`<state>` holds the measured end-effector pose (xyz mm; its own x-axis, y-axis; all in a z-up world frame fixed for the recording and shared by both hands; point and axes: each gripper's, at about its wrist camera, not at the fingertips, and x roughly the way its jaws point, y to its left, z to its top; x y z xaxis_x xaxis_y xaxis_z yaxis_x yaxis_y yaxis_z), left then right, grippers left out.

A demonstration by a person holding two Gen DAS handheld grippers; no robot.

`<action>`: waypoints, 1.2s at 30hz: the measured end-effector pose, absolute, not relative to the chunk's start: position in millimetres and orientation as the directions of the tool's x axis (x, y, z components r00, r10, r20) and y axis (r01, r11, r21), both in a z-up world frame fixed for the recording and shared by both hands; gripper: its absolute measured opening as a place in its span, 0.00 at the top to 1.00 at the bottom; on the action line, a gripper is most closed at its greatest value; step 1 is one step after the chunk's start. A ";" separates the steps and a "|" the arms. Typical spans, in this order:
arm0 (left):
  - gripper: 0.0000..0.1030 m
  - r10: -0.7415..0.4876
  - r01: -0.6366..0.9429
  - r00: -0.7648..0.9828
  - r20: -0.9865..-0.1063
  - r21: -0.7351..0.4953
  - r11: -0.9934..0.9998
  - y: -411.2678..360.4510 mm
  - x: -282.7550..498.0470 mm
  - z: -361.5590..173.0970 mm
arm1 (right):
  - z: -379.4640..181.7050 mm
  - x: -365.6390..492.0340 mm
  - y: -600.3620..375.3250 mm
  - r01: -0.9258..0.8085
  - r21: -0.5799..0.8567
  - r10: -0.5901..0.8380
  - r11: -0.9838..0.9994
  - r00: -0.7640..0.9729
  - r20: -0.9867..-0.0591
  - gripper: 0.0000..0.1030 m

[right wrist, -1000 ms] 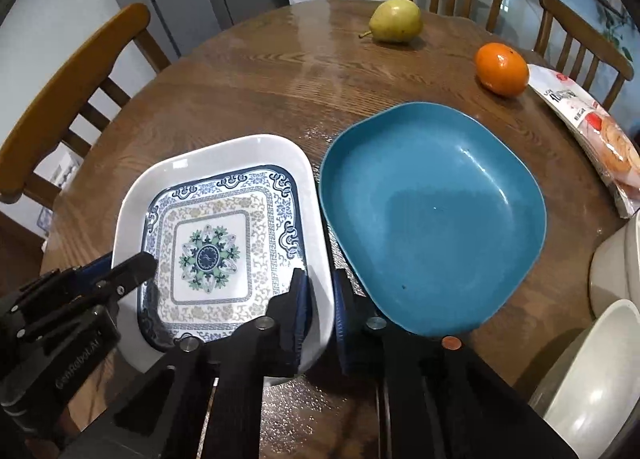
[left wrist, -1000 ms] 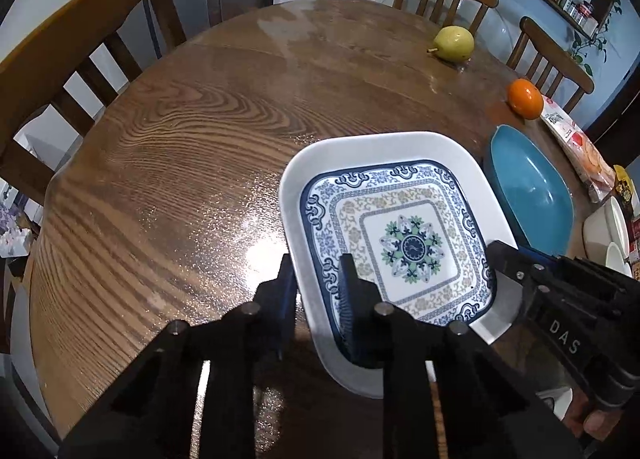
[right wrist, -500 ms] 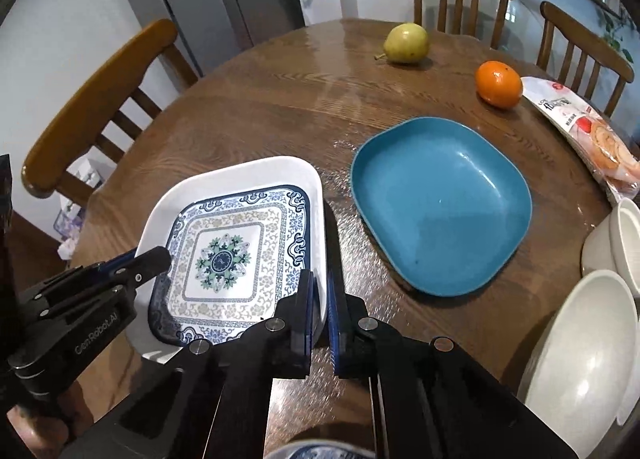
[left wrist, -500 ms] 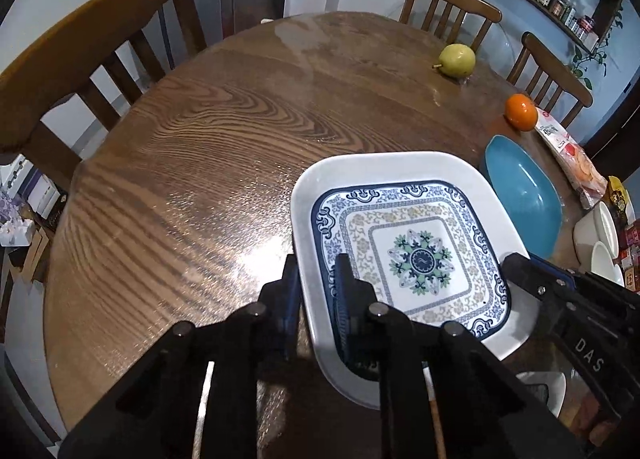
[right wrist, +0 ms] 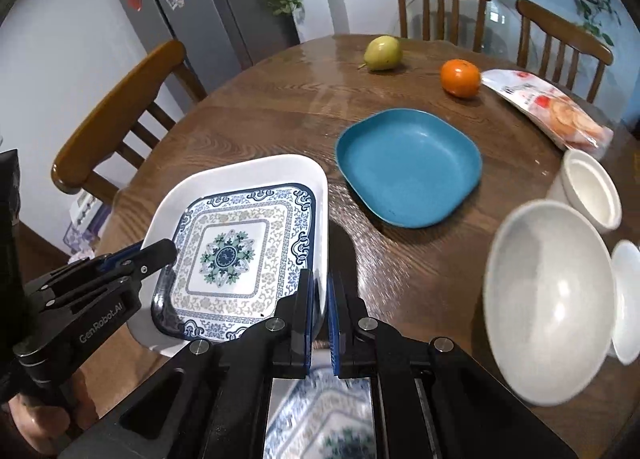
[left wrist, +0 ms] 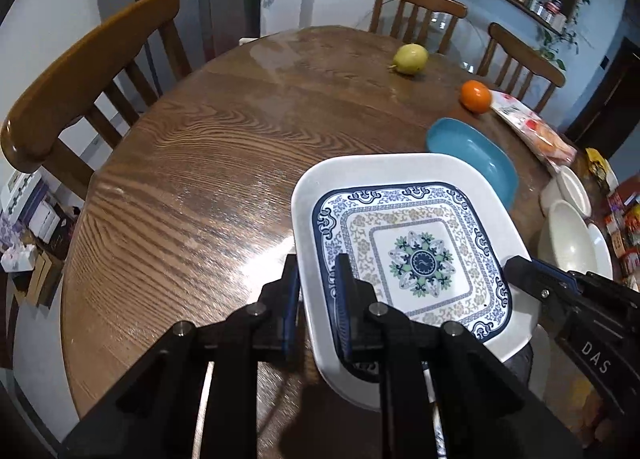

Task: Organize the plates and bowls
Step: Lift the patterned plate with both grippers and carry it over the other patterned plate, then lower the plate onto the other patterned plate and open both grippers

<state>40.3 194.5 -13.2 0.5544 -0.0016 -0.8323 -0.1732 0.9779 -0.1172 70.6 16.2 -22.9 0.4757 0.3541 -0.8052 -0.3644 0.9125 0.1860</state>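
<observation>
Patterned plate (left wrist: 404,243) lifted higher off table (left wrist: 192,179); left gripper (left wrist: 318,295), right gripper (right wrist: 318,299) clamped on rims.

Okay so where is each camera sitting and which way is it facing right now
Left wrist: on the left gripper, facing across the table; its fingers clamp the patterned plate's left rim.
Right wrist: on the right gripper, clamping that plate's right rim; the left gripper shows too.
Shared: plate, blue plate, pear, orange.

Both grippers — right (right wrist: 319,299), left (right wrist: 160,255) — clamp the patterned plate's (right wrist: 240,195) rim.
</observation>
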 end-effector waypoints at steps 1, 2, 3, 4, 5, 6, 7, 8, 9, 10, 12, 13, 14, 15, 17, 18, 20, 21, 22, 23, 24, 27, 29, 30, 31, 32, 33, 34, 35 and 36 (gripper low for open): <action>0.85 -0.008 -0.164 0.555 -0.832 -0.118 0.979 190.9 38.2 -12.2 | -21.5 66.0 11.9 -0.359 0.188 0.354 0.914 0.481 -0.802 0.92; 0.85 -0.012 -0.157 0.555 -0.832 -0.119 0.980 188.8 36.9 -11.7 | -20.5 62.1 8.5 -0.355 0.189 0.353 0.916 0.485 -0.800 0.92; 0.85 -0.018 -0.149 0.556 -0.831 -0.121 0.981 185.3 33.9 -11.1 | -19.7 58.0 4.1 -0.350 0.191 0.353 0.917 0.489 -0.798 0.92; 0.85 -0.026 -0.137 0.555 -0.831 -0.122 0.983 181.2 31.3 -10.5 | -19.3 53.0 -1.1 -0.342 0.197 0.353 0.919 0.492 -0.796 0.92; 0.85 -0.031 -0.129 0.555 -0.831 -0.123 0.984 178.1 29.1 -10.4 | -19.2 49.3 -5.0 -0.335 0.203 0.355 0.920 0.493 -0.794 0.92; 0.85 -0.037 -0.119 0.554 -0.832 -0.123 0.985 174.1 26.8 -10.1 | -19.2 45.7 -9.5 -0.328 0.208 0.355 0.921 0.495 -0.793 0.92; 0.85 -0.043 -0.108 0.551 -0.833 -0.122 0.987 169.7 24.2 -10.5 | -19.7 40.1 -16.0 -0.318 0.217 0.357 0.923 0.496 -0.792 0.92; 0.85 -0.046 -0.101 0.548 -0.835 -0.121 0.988 166.7 22.7 -10.9 | -20.0 36.8 -19.8 -0.312 0.222 0.357 0.924 0.496 -0.791 0.92; 0.85 -0.051 -0.093 0.545 -0.837 -0.121 0.988 163.1 20.5 -11.9 | -20.8 32.2 -24.4 -0.304 0.226 0.356 0.925 0.496 -0.792 0.92; 0.85 -0.056 -0.083 0.540 -0.840 -0.119 0.989 159.0 18.3 -13.3 | -21.5 27.2 -29.5 -0.298 0.229 0.356 0.927 0.496 -0.792 0.92; 0.85 -0.061 -0.070 0.533 -0.844 -0.116 0.991 151.7 14.0 -16.3 | -23.9 20.5 -36.8 -0.290 0.235 0.355 0.928 0.492 -0.795 0.92; 0.86 -0.064 -0.061 0.527 -0.847 -0.113 0.992 147.1 11.5 -18.0 | -25.9 16.4 -40.7 -0.285 0.237 0.353 0.929 0.488 -0.799 0.92; 0.86 -0.067 -0.055 0.523 -0.849 -0.111 0.992 142.5 8.6 -19.2 | -28.6 11.4 -45.4 -0.276 0.241 0.351 0.930 0.482 -0.803 0.92; 0.86 -0.070 -0.048 0.519 -0.852 -0.111 0.993 139.0 6.4 -20.4 | -30.3 6.8 -49.8 -0.272 0.243 0.350 0.931 0.479 -0.805 0.92; 0.86 -0.079 -0.032 0.508 -0.858 -0.110 0.993 132.8 2.2 -22.8 | -32.4 -1.6 -56.3 -0.263 0.249 0.349 0.932 0.473 -0.809 0.92; 0.86 -0.084 -0.021 0.501 -0.861 -0.110 0.994 128.6 -0.5 -24.6 | -33.6 -6.6 -60.3 -0.258 0.255 0.351 0.932 0.469 -0.810 0.92; 0.86 -0.096 -0.002 0.489 -0.867 -0.111 0.994 120.9 -4.9 -26.9 | -35.7 -15.2 -67.2 -0.246 0.263 0.352 0.933 0.463 -0.814 0.92; 0.86 -0.101 0.010 0.486 -0.868 -0.110 0.994 115.7 -7.8 -27.8 | -37.1 -19.2 -71.1 -0.240 0.266 0.350 0.934 0.459 -0.816 0.92; 0.86 -0.104 0.019 0.483 -0.869 -0.109 0.994 112.1 -11.1 -28.5 | -38.9 -23.4 -75.4 -0.231 0.270 0.349 0.935 0.454 -0.820 0.92; 0.86 -0.107 0.029 0.480 -0.871 -0.105 0.994 108.0 -12.6 -29.5 | -40.5 -26.2 -78.8 -0.222 0.272 0.346 0.936 0.450 -0.823 0.92; 0.86 -0.110 0.044 0.477 -0.872 -0.101 0.994 102.9 -14.5 -30.6 | -43.0 -29.3 -82.7 -0.212 0.273 0.341 0.938 0.444 -0.828 0.92; 0.86 -0.114 0.066 0.469 -0.876 -0.094 0.993 96.6 -16.2 -34.2 | -49.0 -37.1 -90.5 -0.190 0.279 0.335 0.941 0.433 -0.837 0.92; 0.86 -0.112 0.074 0.466 -0.878 -0.087 0.993 93.5 -16.0 -37.8 | -52.7 -39.7 -92.7 -0.180 0.283 0.334 0.942 0.429 -0.839 0.92; 0.86 -0.108 0.076 0.464 -0.879 -0.081 0.994 92.1 -15.2 -39.6 | -55.0 -41.0 -93.9 -0.175 0.287 0.335 0.942 0.428 -0.839 0.92; 0.86 -0.107 0.080 0.461 -0.881 -0.079 0.994 91.0 -13.7 -41.6 | -57.1 -41.8 -93.8 -0.171 0.285 0.332 0.943 0.430 -0.840 0.92; 0.86 -0.107 0.082 0.457 -0.883 -0.078 0.994 90.3 -12.7 -43.3 | -58.6 -42.8 -93.5 -0.169 0.281 0.327 0.945 0.431 -0.841 0.92; 0.86 -0.105 0.084 0.454 -0.885 -0.075 0.994 89.4 -11.2 -44.5 | -60.0 -43.3 -92.8 -0.164 0.280 0.324 0.946 0.432 -0.842 0.92; 0.86 -0.105 0.087 0.452 -0.886 -0.074 0.993 88.7 -10.0 -45.8 | -61.5 -43.9 -92.6 -0.161 0.280 0.323 0.946 0.433 -0.841 0.92; 0.86 -0.107 0.091 0.449 -0.887 -0.073 0.993 88.4 -10.1 -46.5 | -62.5 -44.4 -92.4 -0.159 0.278 0.320 0.947 0.434 -0.842 0.92; 0.86 -0.105 0.095 0.448 -0.888 -0.070 0.993 86.9 -10.0 -47.3 | -63.7 -44.7 -92.5 -0.155 0.277 0.317 0.948 0.433 -0.844 0.92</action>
